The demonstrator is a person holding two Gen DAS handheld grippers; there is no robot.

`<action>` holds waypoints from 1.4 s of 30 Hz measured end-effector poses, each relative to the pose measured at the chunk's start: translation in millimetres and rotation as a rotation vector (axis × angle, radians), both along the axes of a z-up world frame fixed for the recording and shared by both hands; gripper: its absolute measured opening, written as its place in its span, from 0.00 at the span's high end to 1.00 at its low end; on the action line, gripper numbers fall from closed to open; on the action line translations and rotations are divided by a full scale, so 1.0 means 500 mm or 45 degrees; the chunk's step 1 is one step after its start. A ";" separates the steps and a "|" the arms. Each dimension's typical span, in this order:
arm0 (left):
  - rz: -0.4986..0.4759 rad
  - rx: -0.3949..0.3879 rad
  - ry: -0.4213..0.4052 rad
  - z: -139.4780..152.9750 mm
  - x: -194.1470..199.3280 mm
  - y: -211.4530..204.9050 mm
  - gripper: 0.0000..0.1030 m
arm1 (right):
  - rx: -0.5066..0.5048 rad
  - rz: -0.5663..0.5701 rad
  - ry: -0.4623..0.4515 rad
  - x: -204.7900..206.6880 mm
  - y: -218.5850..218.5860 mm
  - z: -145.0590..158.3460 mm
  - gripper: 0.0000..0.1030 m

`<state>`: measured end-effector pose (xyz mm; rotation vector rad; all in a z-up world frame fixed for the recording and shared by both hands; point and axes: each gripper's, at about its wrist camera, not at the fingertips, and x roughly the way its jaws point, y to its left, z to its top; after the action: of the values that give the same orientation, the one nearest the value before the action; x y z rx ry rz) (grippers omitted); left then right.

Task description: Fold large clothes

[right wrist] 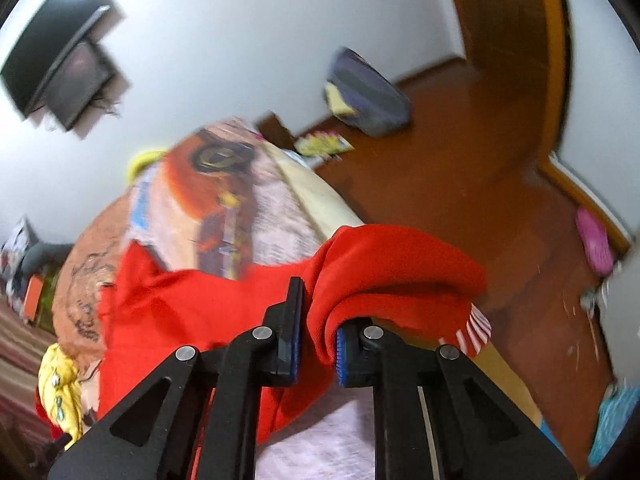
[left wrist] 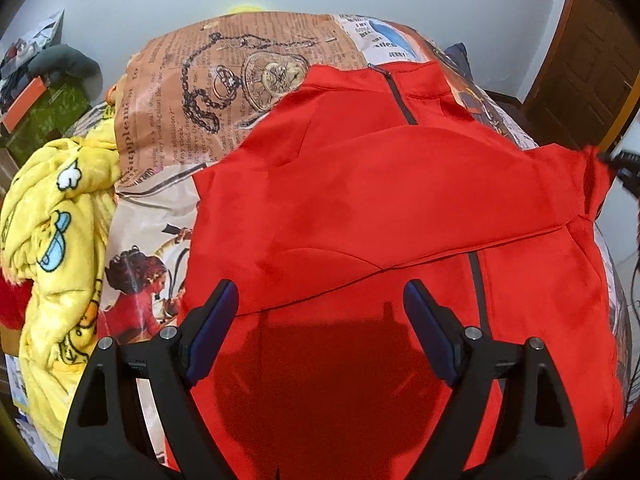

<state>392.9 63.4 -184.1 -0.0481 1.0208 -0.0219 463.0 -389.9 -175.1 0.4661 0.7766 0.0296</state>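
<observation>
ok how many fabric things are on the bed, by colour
red: 1, the zip jacket, one edge pinched in the right gripper
yellow: 1, the cartoon blanket
newspaper print: 1, the bedspread underneath
total: 3
The left gripper hangs open over the jacket.

We are in a home bedroom — a bed (left wrist: 168,184) spread with a newspaper-print cover fills the middle, a yellow cartoon blanket (left wrist: 56,216) bunched at its side. Around it we see plain white walls, a wooden door (left wrist: 580,76), a reddish wood floor (right wrist: 460,152) and a wall-mounted dark screen (right wrist: 52,52) — household clutter lines the edges.
</observation>
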 end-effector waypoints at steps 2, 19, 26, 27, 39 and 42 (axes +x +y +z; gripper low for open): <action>-0.002 -0.002 -0.008 0.005 -0.004 0.000 0.18 | -0.007 0.046 -0.056 -0.006 0.027 0.037 0.90; -0.080 0.014 -0.018 0.021 -0.038 -0.027 0.18 | -0.134 0.662 0.072 -0.034 0.343 -0.028 0.89; -0.141 0.022 -0.011 0.033 -0.022 -0.067 0.18 | -0.160 0.693 0.225 -0.065 0.354 -0.088 0.82; -0.151 0.022 -0.015 0.037 -0.017 -0.076 0.18 | -0.152 0.700 0.236 -0.071 0.350 -0.085 0.76; -0.303 -0.012 -0.120 0.100 0.016 -0.214 0.18 | -0.075 0.465 0.101 -0.094 0.185 -0.011 0.34; -0.301 0.000 -0.107 0.088 0.015 -0.216 0.18 | -0.020 0.308 0.150 -0.065 0.116 -0.030 0.34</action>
<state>400.5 -44.7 -139.9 0.0730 0.9378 -0.2373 430.6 -331.9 -190.2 0.3591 0.9453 0.2229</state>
